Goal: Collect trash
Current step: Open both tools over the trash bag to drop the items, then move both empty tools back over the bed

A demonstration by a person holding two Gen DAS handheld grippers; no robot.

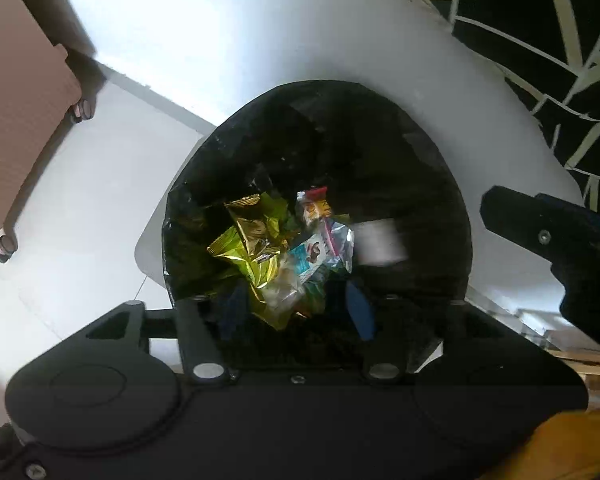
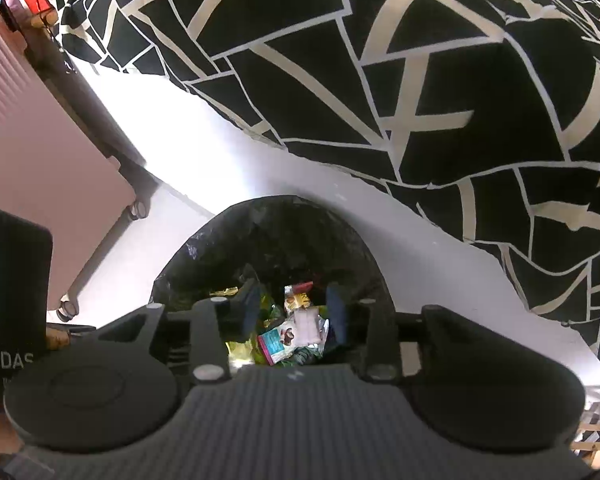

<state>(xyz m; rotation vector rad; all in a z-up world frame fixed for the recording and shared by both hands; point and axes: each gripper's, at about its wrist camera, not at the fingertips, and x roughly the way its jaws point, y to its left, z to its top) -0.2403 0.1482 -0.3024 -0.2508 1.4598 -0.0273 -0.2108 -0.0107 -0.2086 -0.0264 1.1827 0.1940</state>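
Observation:
A bin with a black liner (image 1: 380, 140) (image 2: 284, 232) stands right below both grippers. At its bottom lie several wrappers: gold-green foil (image 1: 248, 240), a teal packet (image 1: 308, 256) (image 2: 274, 342) and a red-topped wrapper (image 1: 314, 204) (image 2: 298, 296). My left gripper (image 1: 296, 312) hangs open over the bin mouth, its pads pressing on nothing. A blurred white scrap (image 1: 380, 240) is loose inside the bin. My right gripper (image 2: 294, 312) is open too, with a blurred pale piece (image 2: 308, 324) loose between its fingers. Each gripper's black body shows at the edge of the other's view.
A pink ribbed suitcase (image 1: 16, 120) (image 2: 32, 160) on wheels stands left of the bin. Black bedding with a cream line pattern (image 2: 380, 80) (image 1: 540, 40) hangs over a white bed side (image 1: 220, 40) behind the bin. Wooden slats (image 1: 572, 352) show at the right.

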